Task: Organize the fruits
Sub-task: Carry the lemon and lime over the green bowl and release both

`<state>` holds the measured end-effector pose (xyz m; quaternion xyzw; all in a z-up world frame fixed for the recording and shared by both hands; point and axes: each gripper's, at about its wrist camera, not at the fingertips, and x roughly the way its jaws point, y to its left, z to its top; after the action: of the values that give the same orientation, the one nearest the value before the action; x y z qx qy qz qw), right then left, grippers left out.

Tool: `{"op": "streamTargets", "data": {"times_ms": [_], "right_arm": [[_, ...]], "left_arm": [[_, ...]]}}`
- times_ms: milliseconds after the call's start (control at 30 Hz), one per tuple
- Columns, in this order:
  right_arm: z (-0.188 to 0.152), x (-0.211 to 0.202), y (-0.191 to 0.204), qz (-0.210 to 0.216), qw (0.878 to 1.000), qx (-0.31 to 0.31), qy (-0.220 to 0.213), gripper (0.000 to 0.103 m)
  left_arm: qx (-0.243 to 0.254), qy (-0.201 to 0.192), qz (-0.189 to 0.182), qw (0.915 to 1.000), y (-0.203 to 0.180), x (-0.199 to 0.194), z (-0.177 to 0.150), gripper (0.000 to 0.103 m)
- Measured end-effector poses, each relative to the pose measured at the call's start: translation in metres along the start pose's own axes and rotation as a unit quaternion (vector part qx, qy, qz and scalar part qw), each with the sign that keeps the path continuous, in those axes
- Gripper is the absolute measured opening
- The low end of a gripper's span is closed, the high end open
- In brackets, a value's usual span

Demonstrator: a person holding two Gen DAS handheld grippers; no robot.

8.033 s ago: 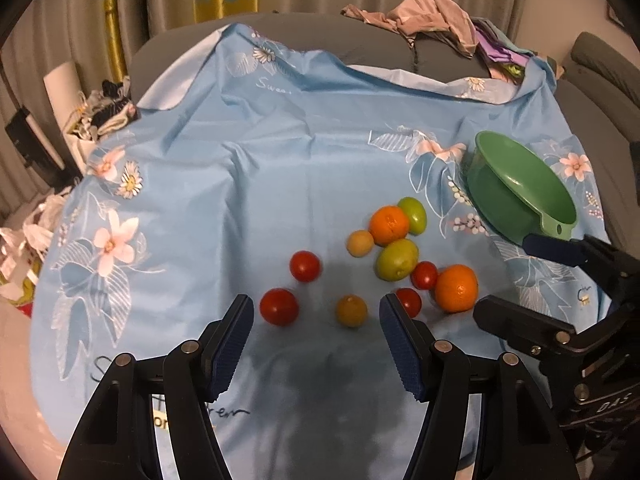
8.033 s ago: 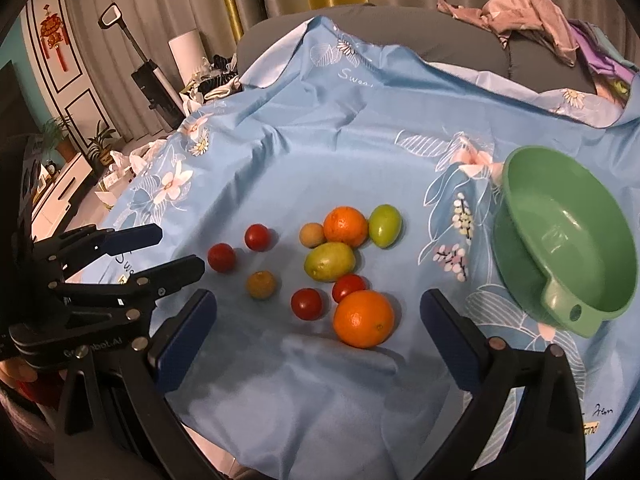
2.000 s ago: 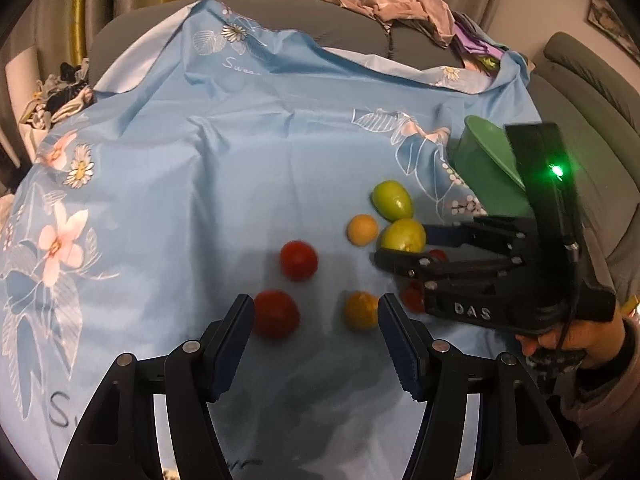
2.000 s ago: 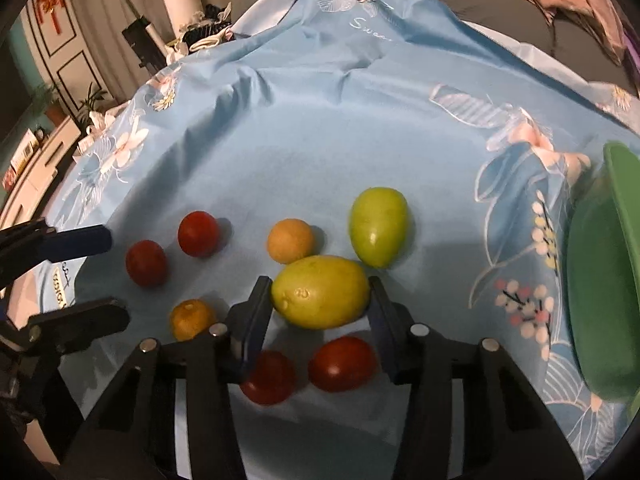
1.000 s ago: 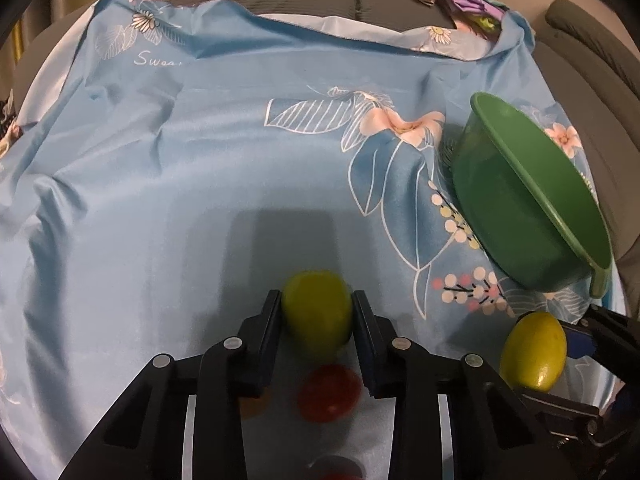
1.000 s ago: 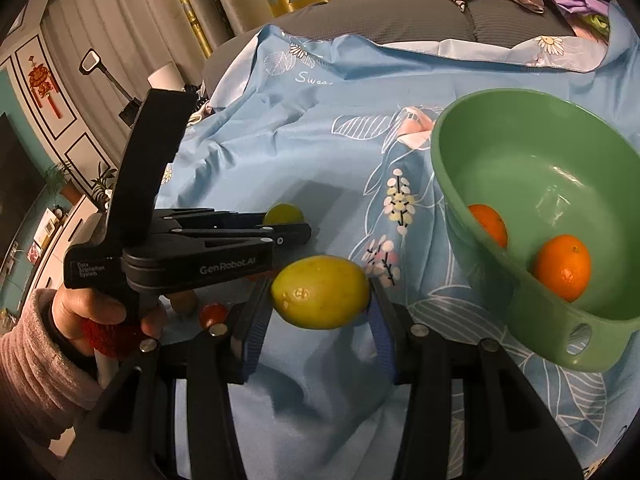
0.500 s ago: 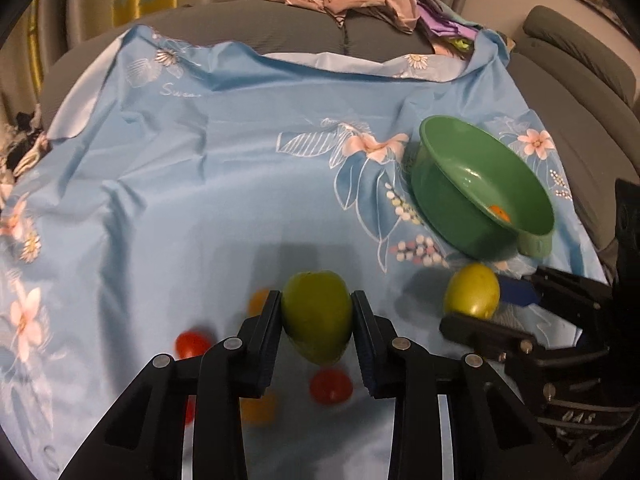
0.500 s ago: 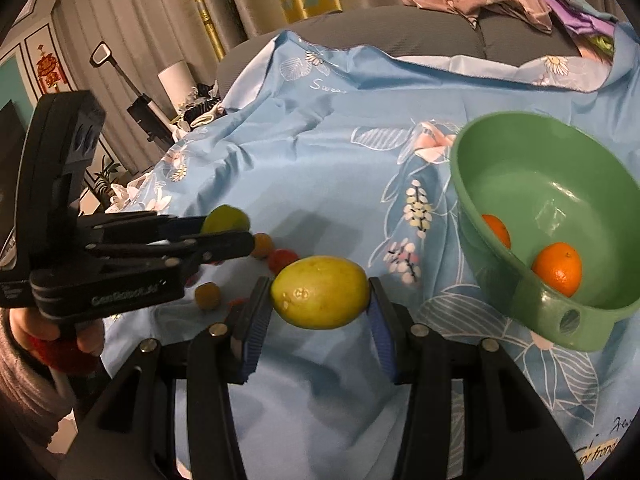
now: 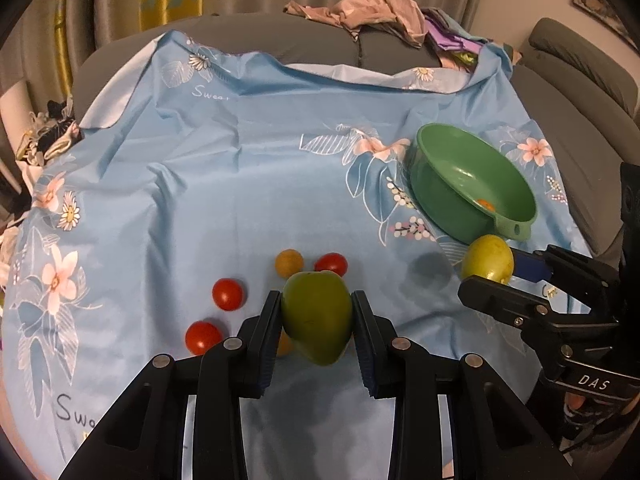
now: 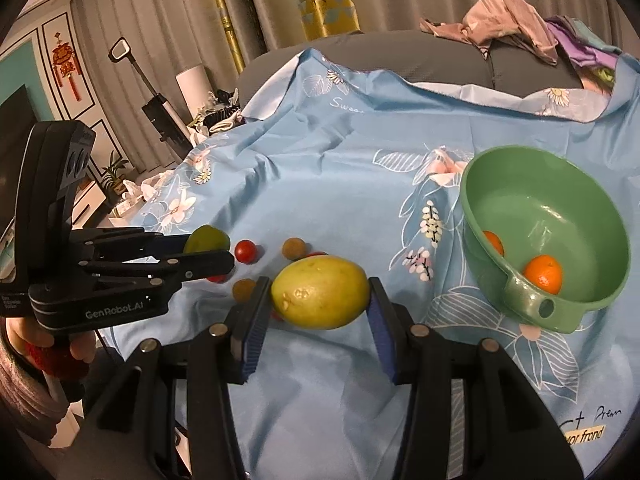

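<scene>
At the far left of the right wrist view a hand [image 10: 48,344] in a red cuff grips the handle of the left gripper [image 10: 208,250], whose black body reads "GenRobot.AI" in white. That gripper reaches level toward the right, its jaws pinching a green fruit [image 10: 207,239] above the blue floral cloth [image 10: 340,184]. In its own view, the left gripper [image 9: 316,320] points down at the cloth and the green fruit [image 9: 316,316] sits squeezed between the two blue pads, clear of the fabric. The cloth carries pale script "Swee…" near its far edge and again at the near left corner.

Below the held fruit lie small red tomatoes [image 9: 228,294] and a small orange-yellow fruit [image 9: 289,262], loose on the cloth.

Further right, the right gripper [image 10: 320,292] clamps a yellow-green fruit [image 10: 320,292] sideways between its pads, held up off the cloth just left of the green bowl [image 10: 600,208]. Seen from the left wrist, the right gripper [image 9: 490,270] enters from the right edge, its body marked "DAS".

The bowl stands on the cloth at right, with two oranges [image 10: 543,274] inside. Near the bottom right corner the cloth shows dark handwriting and a yellow label reading "…or frond".
</scene>
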<state>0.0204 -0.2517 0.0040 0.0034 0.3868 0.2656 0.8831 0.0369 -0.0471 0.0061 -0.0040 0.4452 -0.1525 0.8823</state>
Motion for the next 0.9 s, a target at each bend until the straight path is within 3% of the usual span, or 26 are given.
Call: {"op": "streamTargets", "data": {"times_ms": [467, 900], "right_arm": [[0.003, -0.016, 0.02, 0.005, 1.0, -0.021, -0.011, 0.048], [0.006, -0.016, 0.013, 0.001, 1.0, -0.013, -0.022, 0.048]], "left_arm": [[0.012, -0.023, 0.006, 0.9996, -0.007, -0.026, -0.005, 0.034], [0.038, -0.043, 0.004, 0.9984, -0.02, -0.031, 0.0, 0.034]]}}
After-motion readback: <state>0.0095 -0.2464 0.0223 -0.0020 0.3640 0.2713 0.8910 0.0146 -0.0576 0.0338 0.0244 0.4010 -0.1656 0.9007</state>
